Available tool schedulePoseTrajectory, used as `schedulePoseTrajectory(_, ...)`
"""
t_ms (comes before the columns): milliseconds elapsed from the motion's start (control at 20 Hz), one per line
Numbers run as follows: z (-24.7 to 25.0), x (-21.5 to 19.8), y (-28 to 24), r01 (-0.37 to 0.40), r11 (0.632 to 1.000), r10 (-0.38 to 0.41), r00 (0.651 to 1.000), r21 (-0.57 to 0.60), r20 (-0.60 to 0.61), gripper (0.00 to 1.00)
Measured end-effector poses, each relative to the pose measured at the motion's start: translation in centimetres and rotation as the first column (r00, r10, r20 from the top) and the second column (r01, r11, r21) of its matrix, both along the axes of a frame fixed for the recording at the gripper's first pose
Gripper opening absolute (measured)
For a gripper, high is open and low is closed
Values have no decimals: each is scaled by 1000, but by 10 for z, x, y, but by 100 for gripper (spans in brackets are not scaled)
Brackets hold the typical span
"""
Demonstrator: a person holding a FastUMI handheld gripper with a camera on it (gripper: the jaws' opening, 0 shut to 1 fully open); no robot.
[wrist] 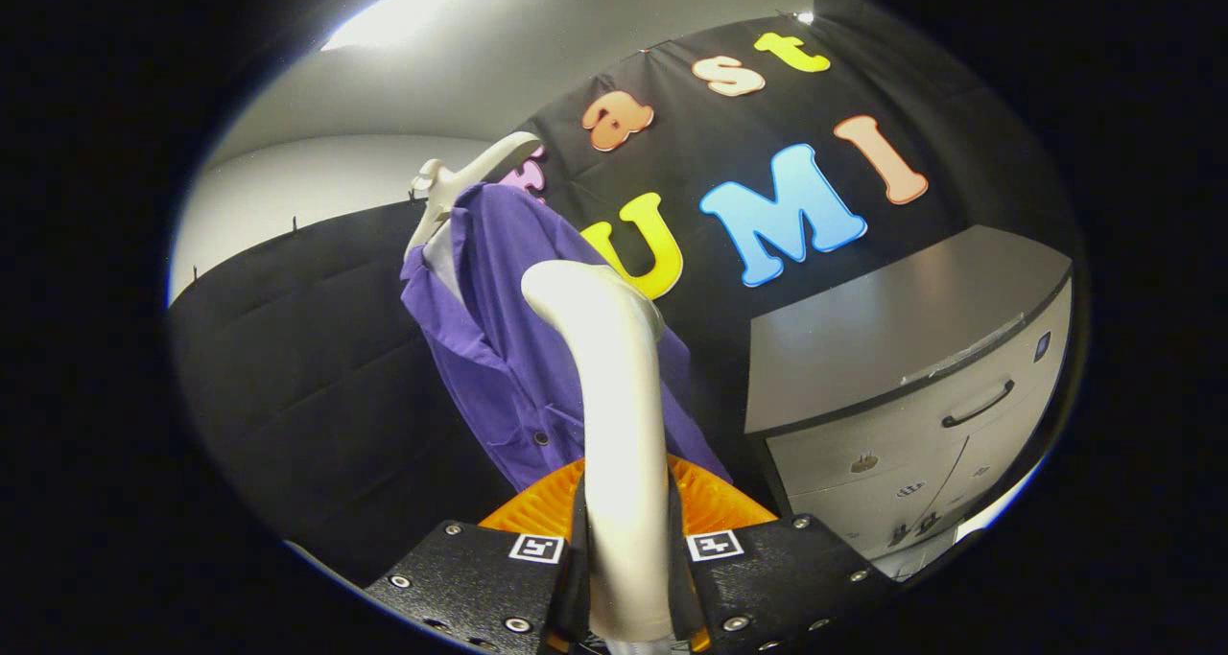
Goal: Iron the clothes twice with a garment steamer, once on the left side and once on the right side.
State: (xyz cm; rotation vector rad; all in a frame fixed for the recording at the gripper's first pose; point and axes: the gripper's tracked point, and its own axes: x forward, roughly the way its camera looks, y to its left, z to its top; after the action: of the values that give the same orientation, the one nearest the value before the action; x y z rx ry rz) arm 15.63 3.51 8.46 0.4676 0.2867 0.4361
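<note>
Tool [628,578]: both fingers clamp the garment steamer [614,396] handle.
Steamer axis: upright, head against the purple shirt [508,348] (hanging just ahead, slightly leftward).

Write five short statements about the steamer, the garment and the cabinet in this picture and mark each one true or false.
1. The tool has both fingers pressed on the white garment steamer. True.
2. The shirt hanging ahead of the fingers is green. False: it is purple.
3. The shirt hangs on a pale hanger. True.
4. The grey cabinet has its drawer pulled wide open. False: the drawer front with the dark handle sits closed.
5. The steamer lies flat on top of the cabinet. False: it is held between the fingers, its head up near the shirt, apart from the cabinet.
</note>
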Motion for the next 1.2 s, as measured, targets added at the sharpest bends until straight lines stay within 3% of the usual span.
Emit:
schedulePoseTrajectory(300,41,-12,55,24,999,-18,985,-36,170,32)
schedulePoseTrajectory(600,91,7,86,64,997,-46,952,-49,301,32)
schedulePoseTrajectory(850,132,51,100,185,973,-108,893,-138,437,32)
schedulePoseTrajectory(1200,138,104,132,280,935,-142,858,-219,493,32)
